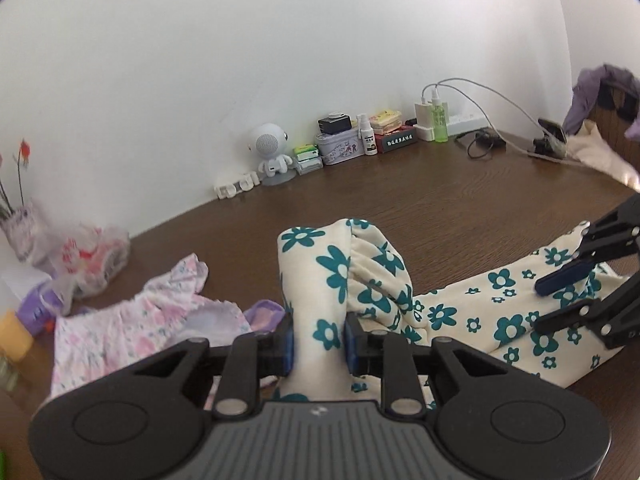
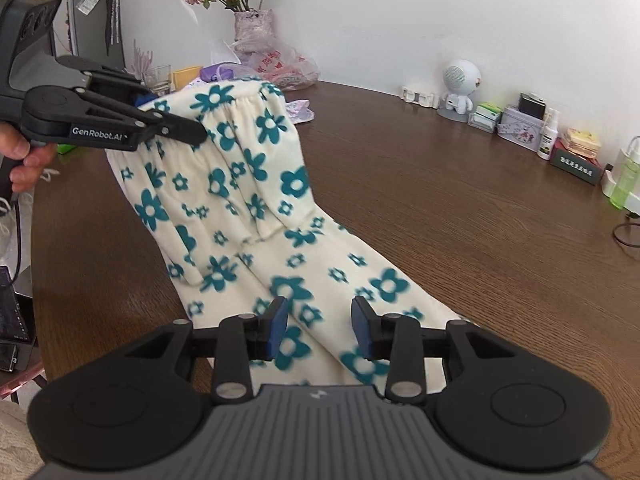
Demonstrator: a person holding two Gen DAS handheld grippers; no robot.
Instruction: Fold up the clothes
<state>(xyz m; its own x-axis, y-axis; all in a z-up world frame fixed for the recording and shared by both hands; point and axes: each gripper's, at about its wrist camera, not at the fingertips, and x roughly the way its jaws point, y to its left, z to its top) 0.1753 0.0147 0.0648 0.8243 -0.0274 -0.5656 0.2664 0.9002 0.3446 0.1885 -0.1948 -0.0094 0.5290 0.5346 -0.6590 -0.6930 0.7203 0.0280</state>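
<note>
Cream trousers with teal flowers [image 2: 256, 200] lie across the brown table [image 2: 460, 208]. My left gripper [image 1: 319, 343] is shut on their gathered waistband [image 1: 340, 272] and holds it lifted off the table; it also shows in the right wrist view [image 2: 168, 120]. My right gripper [image 2: 320, 330] is open, its blue pads on either side of the trouser legs low over the table, with no grip. In the left wrist view the right gripper [image 1: 560, 300] shows at the right edge above the trouser leg [image 1: 500, 312].
A pink floral garment [image 1: 132, 328] lies left of the trousers. A plastic bag [image 2: 280, 64] and flower vase [image 2: 254, 26] stand at the back. A toy robot speaker [image 2: 460, 84], tins, bottles and chargers [image 1: 432, 120] line the wall. Purple clothes [image 1: 600, 96] hang at far right.
</note>
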